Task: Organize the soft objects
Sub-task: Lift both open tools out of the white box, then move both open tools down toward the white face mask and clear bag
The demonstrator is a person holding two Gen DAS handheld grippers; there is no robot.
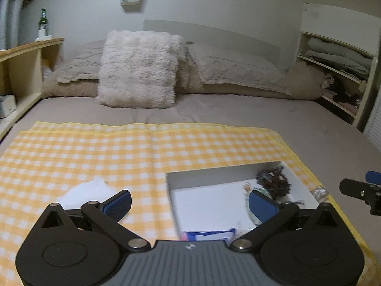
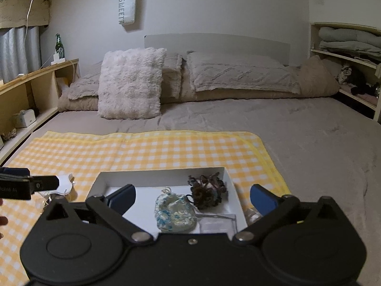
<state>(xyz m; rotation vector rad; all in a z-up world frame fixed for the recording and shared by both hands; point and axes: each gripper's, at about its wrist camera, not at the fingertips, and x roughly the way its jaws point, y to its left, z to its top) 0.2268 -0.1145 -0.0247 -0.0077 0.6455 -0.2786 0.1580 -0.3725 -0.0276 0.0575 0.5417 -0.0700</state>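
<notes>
A shallow white box (image 2: 164, 176) (image 1: 214, 174) lies on a yellow checked cloth (image 2: 142, 150) (image 1: 95, 147) on the bed. In it lie a pale blue-patterned pouch (image 2: 175, 213) and a dark brown frilly scrunchie (image 2: 206, 191) (image 1: 273, 181). A white soft item (image 1: 88, 190) (image 2: 64, 182) lies on the cloth left of the box. My right gripper (image 2: 192, 196) is open and empty, above the box's near side. My left gripper (image 1: 189, 202) is open and empty, over the box's left edge; its tip shows in the right wrist view (image 2: 45, 182).
A fluffy white cushion (image 2: 131, 85) and grey pillows (image 2: 238, 74) lie at the bed's head. Wooden shelves (image 2: 35, 88) with a green bottle (image 2: 59, 46) stand left. Shelves with folded linen (image 2: 345, 43) stand right. Small clear packets (image 2: 219, 224) lie at the box's near corner.
</notes>
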